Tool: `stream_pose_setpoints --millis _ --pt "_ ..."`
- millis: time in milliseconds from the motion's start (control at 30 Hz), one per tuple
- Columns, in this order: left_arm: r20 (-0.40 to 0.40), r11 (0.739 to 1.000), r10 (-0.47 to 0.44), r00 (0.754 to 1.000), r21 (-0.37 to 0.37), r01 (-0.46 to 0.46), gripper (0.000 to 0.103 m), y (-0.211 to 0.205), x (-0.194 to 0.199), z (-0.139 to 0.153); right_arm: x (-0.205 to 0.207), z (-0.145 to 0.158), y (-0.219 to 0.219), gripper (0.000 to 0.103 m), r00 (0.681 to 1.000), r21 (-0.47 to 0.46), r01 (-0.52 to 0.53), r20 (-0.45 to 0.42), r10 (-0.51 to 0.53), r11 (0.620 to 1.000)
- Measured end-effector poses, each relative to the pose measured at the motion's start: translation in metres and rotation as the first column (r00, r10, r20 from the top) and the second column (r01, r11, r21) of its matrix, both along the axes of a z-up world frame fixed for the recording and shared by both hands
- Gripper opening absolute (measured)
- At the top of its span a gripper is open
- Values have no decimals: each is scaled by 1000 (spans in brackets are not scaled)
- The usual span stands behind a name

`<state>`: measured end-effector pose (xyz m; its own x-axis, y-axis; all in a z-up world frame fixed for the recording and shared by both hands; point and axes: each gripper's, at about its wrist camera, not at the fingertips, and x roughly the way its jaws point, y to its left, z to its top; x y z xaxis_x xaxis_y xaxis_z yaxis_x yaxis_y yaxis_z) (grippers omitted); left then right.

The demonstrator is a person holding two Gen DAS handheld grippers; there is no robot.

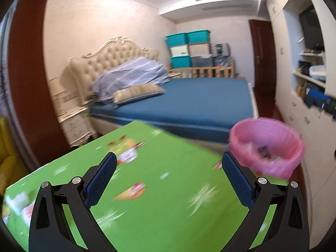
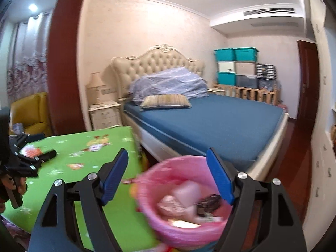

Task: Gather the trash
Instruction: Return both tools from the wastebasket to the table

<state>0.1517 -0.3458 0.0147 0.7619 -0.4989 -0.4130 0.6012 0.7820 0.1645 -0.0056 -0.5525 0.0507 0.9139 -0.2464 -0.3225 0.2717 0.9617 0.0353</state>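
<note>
The left gripper point(image 1: 169, 163) is held spread over the green table point(image 1: 163, 199), nothing between its jaws. The right gripper point(image 2: 168, 174) is held spread above the pink bin point(image 2: 168, 226), in which trash point(image 2: 178, 205) is seen.

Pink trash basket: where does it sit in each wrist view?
Left wrist: pink trash basket at right, beyond the green table edge.
Right wrist: lower centre, under the open right claw.
Shared landmark: blue bed behind.
</note>
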Motion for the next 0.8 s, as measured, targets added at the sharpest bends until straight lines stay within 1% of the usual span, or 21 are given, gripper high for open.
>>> stream_pose_setpoints --millis 67,133,200,267,367,400,467,533,567,633,667,700,733,767,800 --pt "16 998 56 998 34 -57 97 29 -2 -6 11 0 26 75 999 13 -45 5 45 999" --pt "28 995 88 996 44 -89 97 55 -5 -9 27 -3 57 75 996 15 -89 2 89 996" --pt "29 990 128 991 54 -129 97 87 -7 -13 43 -11 86 77 991 37 -136 -7 136 990" --pt "25 983 172 985 58 -174 97 118 -8 -16 64 -25 119 78 982 63 -183 -33 186 981" --pt "8 963 267 964 43 -267 97 171 -8 -21 98 -47 169 78 964 101 -240 -93 249 966" --pt "1 950 311 950 32 -311 97 197 -9 -22 107 -52 186 78 956 112 -260 -109 272 959" --pt "-2 928 372 928 27 -372 97 228 -8 -22 123 -63 220 78 937 120 -305 -140 320 945" --pt "-12 894 447 895 23 -447 97 267 -9 -24 135 -69 254 78 916 119 -349 -164 365 929" --pt "-14 882 472 882 24 -471 97 279 -10 -24 138 -71 272 78 905 117 -374 -174 389 920" --pt "-17 840 542 840 22 -541 97 314 -9 -28 150 -74 303 78 884 112 -412 -193 426 904" --pt "-22 814 580 814 16 -580 97 333 -7 -30 156 -75 318 78 874 110 -428 -204 442 897" --pt "-30 800 600 799 8 -600 97 344 -6 -30 162 -75 332 78 863 105 -446 -214 458 889" --pt "-45 777 628 777 -3 -629 97 360 -3 -30 165 -75 346 78 852 97 -465 -222 474 880" --pt "-59 760 647 760 -15 -649 97 371 -2 -30 170 -74 358 78 843 89 -480 -227 487 873" --pt "-72 750 658 750 -26 -661 97 381 -3 -30 176 -74 370 78 836 84 -492 -234 497 867"
